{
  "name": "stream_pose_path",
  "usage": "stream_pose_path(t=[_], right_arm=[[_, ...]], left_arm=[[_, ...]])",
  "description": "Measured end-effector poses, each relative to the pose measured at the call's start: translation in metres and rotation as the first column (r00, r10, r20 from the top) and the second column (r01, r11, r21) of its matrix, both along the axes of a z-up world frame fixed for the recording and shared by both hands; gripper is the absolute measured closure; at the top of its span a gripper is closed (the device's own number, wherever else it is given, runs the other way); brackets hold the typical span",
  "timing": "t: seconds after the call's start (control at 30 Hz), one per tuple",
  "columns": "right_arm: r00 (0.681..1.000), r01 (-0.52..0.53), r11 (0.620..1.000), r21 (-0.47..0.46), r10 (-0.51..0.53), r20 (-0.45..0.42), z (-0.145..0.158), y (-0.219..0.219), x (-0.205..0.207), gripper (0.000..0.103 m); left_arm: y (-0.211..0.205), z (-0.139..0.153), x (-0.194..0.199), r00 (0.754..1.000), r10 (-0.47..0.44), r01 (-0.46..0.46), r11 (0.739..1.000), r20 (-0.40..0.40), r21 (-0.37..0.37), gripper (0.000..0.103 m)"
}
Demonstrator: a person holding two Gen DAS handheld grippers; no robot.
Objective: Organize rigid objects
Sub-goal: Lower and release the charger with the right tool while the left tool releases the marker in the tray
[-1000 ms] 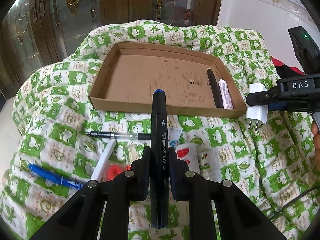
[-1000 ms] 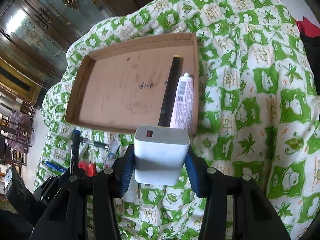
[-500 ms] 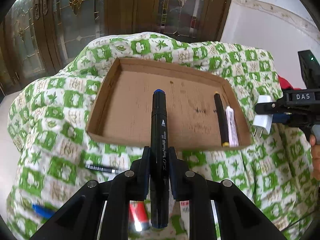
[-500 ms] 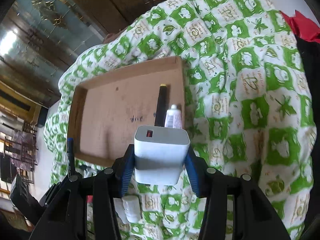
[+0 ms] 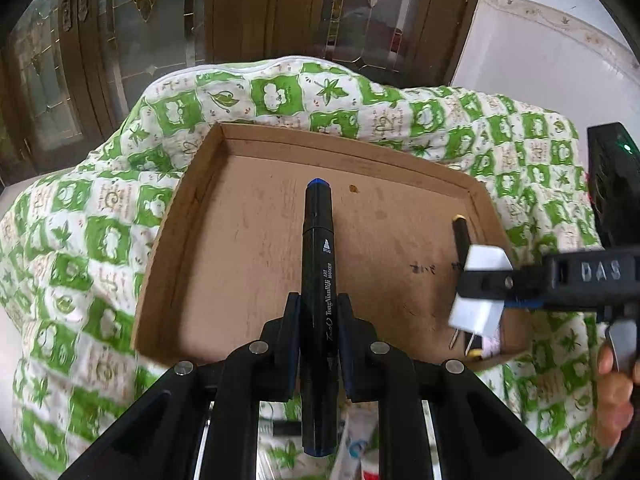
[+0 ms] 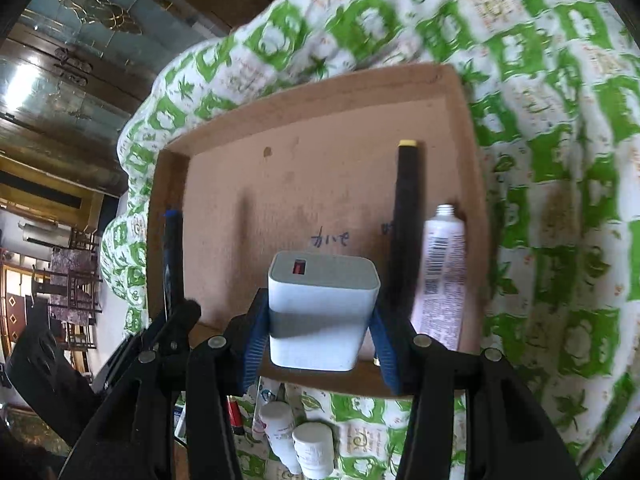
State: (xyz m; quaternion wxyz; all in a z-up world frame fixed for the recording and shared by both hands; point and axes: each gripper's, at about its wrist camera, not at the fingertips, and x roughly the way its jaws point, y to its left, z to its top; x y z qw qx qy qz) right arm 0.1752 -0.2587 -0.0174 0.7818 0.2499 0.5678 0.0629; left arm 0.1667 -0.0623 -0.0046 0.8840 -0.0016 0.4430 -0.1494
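My left gripper (image 5: 318,332) is shut on a black art marker (image 5: 318,264) with a blue cap, held lengthwise over the near half of a shallow cardboard tray (image 5: 188,208). My right gripper (image 6: 318,320) is shut on a white USB charger plug (image 6: 322,304), hanging over the tray's (image 6: 168,184) near edge. From the left wrist view that plug (image 5: 480,296) and right gripper (image 5: 476,294) show over the tray's right side, prongs down. In the tray lie a black marker with a yellow cap (image 6: 404,232) and a white tube (image 6: 442,276) along the right wall.
The tray rests on a green-and-white patterned quilt (image 5: 100,240). White capped tubes (image 6: 296,440) and a red item (image 6: 234,410) lie on the quilt in front of the tray. A person's hand (image 5: 616,384) grips the right tool. Wooden glass doors (image 5: 160,20) stand behind.
Both grippers moved forward from the quilt's loose items to over the tray. The right gripper with the plug shifted left, now above the tray's near right part.
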Motion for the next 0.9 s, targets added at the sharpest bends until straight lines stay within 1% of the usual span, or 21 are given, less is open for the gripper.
stream_pose_path(t=[0.2, 0.27, 0.4, 0.5, 0.6, 0.7, 0.9], right_arm=[[0.999, -0.038, 0.999, -0.011, 0.037, -0.022, -0.014, 0.010, 0.006, 0.056], [0.997, -0.071, 0.997, -0.032, 0.070, -0.026, -0.019, 0.018, 0.007, 0.056], [0.995, -0.098, 0.993, -0.072, 0.096, -0.027, -0.024, 0.026, 0.007, 0.056], [0.995, -0.095, 0.991, -0.098, 0.093, -0.029, -0.024, 0.025, 0.007, 0.056], [0.996, -0.086, 0.988, -0.129, 0.082, -0.034, -0.027, 0.024, 0.008, 0.056], [0.997, -0.076, 0.990, -0.118, 0.072, -0.041, -0.030, 0.019, 0.009, 0.057], [0.996, -0.084, 0.988, -0.132, 0.080, -0.036, -0.029, 0.017, 0.009, 0.057]], left_arm=[[0.004, -0.013, 0.017, 0.999, 0.027, -0.026, 0.999, -0.018, 0.022, 0.087], [0.008, -0.017, 0.020, 0.999, 0.035, -0.034, 0.999, -0.022, 0.026, 0.087], [0.018, -0.024, 0.028, 0.998, 0.058, -0.057, 0.998, -0.027, 0.039, 0.087], [0.026, -0.027, 0.034, 0.997, 0.071, -0.070, 0.997, -0.031, 0.019, 0.087], [0.029, -0.027, 0.046, 0.997, 0.073, -0.072, 0.997, -0.026, 0.015, 0.087], [0.026, -0.027, 0.059, 0.997, 0.069, -0.069, 0.997, -0.017, 0.017, 0.087], [0.023, -0.031, 0.075, 0.998, 0.065, -0.064, 0.998, -0.009, 0.027, 0.087]])
